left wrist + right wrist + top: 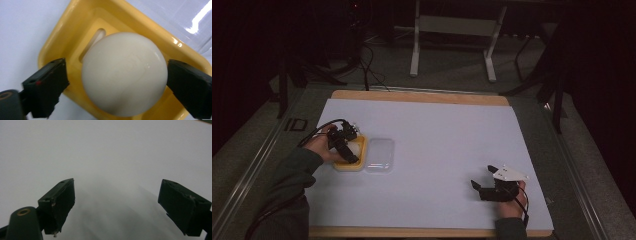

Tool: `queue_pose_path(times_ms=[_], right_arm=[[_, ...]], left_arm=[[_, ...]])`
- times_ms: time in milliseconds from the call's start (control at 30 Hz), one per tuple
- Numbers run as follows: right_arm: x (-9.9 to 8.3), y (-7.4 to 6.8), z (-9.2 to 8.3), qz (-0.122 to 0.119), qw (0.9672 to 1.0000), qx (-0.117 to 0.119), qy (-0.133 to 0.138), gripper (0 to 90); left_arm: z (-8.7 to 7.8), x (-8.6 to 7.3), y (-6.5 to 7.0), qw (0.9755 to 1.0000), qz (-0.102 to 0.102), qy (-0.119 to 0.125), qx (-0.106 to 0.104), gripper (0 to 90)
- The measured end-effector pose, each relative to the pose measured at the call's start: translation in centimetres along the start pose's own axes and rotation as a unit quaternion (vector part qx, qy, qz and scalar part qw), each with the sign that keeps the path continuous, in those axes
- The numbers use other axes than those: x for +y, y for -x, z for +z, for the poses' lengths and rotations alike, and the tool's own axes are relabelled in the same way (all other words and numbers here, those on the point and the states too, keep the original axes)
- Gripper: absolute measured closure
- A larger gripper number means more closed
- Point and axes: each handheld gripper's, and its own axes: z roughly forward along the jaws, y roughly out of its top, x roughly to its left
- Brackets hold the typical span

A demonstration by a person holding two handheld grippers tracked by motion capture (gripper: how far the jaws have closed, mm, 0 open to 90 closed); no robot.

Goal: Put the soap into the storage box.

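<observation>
The left gripper (117, 80) has its two black fingers (47, 86) spread wide on either side of one smooth, cream-white egg-shaped ball (125, 73). The finger on the view's left stands clear of the ball, with a gap between them. The other finger sits just beside the ball's edge; whether it touches is hard to tell. Nothing is gripped.

The ball rests inside one square, glossy yellow plastic dish (62, 37), over a slot-shaped cut-out in the dish's raised floor. The ball hides most of that floor, and the dish's lower corner is cut off by the frame. Just beside the dish lies one clear, rounded-rectangle plastic lid (379, 155), flat on the table; in the left gripper view it is a shiny corner, hard to make out.

From the high view, the dish sits on the left part of the pale white sheet covering the wooden table (422, 96), under the person's left hand (319, 145), which partly hides it.

The right gripper (484, 182) is well apart, near the right front of the table, held in the right hand (514, 202). Its two fingers (58, 202) are also spread open, with only bare white surface between them.
</observation>
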Motion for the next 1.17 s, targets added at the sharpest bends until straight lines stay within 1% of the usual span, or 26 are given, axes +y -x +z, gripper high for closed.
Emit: queue_pose_path(times_ms=[133, 200, 233, 367, 433, 500, 567, 700, 733, 833, 900, 933, 1100, 1167], right_arm=[[0.0, 0.0, 0.0, 0.000, 1.0000, 0.000, 0.000, 13.9], [0.0, 0.0, 0.0, 0.000, 1.0000, 0.000, 0.000, 13.9], [0.0, 0.0, 0.0, 0.000, 1.0000, 0.000, 0.000, 13.9], [0.0, 0.0, 0.0, -0.001, 1.0000, 0.000, 0.000, 13.9], [0.0, 0.0, 0.0, -0.001, 1.0000, 0.000, 0.000, 13.9], [0.0, 0.0, 0.0, -0.001, 1.0000, 0.000, -0.001, 13.9], [0.0, 0.0, 0.0, -0.001, 1.0000, -0.001, -0.001, 13.9], [0.0, 0.0, 0.0, -0.001, 1.0000, -0.001, -0.001, 13.9], [0.0, 0.0, 0.0, -0.001, 1.0000, -0.001, -0.001, 13.9], [0.0, 0.0, 0.0, 0.000, 1.0000, -0.001, -0.001, 13.9], [0.0, 0.0, 0.0, -0.001, 1.0000, -0.001, 0.000, 13.9], [0.0, 0.0, 0.0, -0.001, 1.0000, 0.000, -0.001, 13.9], [0.0, 0.0, 0.0, -0.001, 1.0000, -0.001, -0.001, 13.9], [0.0, 0.0, 0.0, -0.001, 1.0000, -0.001, -0.001, 13.9]], left_arm=[[-0.6, -0.2, -0.1, 1.0000, 0.002, 0.004, 0.005, 2.8], [-0.9, -0.4, -0.2, 0.9999, -0.001, 0.009, 0.007, 2.7], [-1.0, -0.5, -0.2, 0.9999, -0.003, 0.012, 0.006, 2.7], [-1.7, -0.7, -0.2, 0.9997, -0.001, 0.022, 0.004, 3.2], [-2.0, -0.9, -0.2, 0.9996, 0.000, 0.026, -0.005, 5.6], [-2.3, -1.0, -0.1, 0.9995, 0.005, 0.030, -0.007, 9.3], [-2.7, -1.0, 0.1, 0.9992, 0.008, 0.037, -0.013, 14.7], [-3.1, -0.7, 0.5, 0.9988, 0.018, 0.045, -0.005, 16.6], [-3.3, -0.6, 0.6, 0.9987, 0.021, 0.046, 0.001, 17.4], [-3.6, -0.3, 0.9, 0.9980, 0.028, 0.056, 0.003, 20.5], [-3.9, -0.1, 1.4, 0.9976, 0.033, 0.060, 0.009, 22.0], [-4.0, 0.1, 1.6, 0.9972, 0.040, 0.062, 0.010, 22.8], [-4.5, 0.8, 3.0, 0.9952, 0.061, 0.076, 0.014, 26.5], [-4.6, 1.0, 3.7, 0.9939, 0.068, 0.086, 0.009, 29.8]])
